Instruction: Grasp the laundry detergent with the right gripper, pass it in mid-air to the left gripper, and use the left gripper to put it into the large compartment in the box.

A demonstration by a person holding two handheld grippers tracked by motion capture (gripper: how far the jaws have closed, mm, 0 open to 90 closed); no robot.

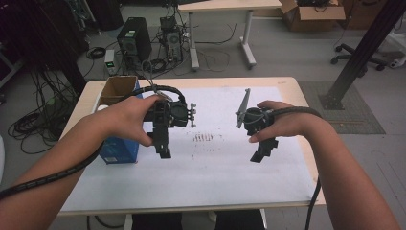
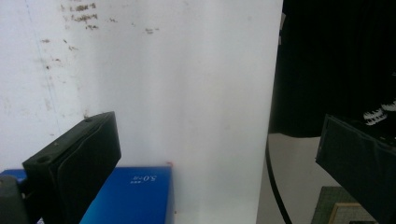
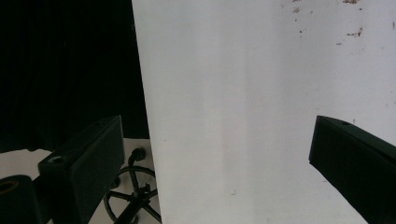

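Two hands hold black grippers above a white sheet (image 1: pixel 210 172) that covers the table. My left gripper (image 1: pixel 163 149) hangs over the sheet's left part, right beside a blue box (image 1: pixel 119 151). Its jaws stand wide apart with nothing between them, as the left gripper view (image 2: pixel 215 163) shows, with the blue box (image 2: pixel 135 196) below the left jaw. My right gripper (image 1: pixel 261 154) hovers over the sheet's right part, jaws pointing down. In the right gripper view (image 3: pixel 219 168) its jaws are also spread wide and hold nothing.
Brown smudges (image 1: pixel 203 138) mark the sheet between the grippers. An open cardboard box (image 1: pixel 117 88) sits at the table's back left corner. Beyond the table are computer towers (image 1: pixel 134 40), cables, a second table (image 1: pixel 220 7) and a slanted black post (image 1: pixel 364 52). A chair base (image 3: pixel 133 196) stands on the floor below the table edge.
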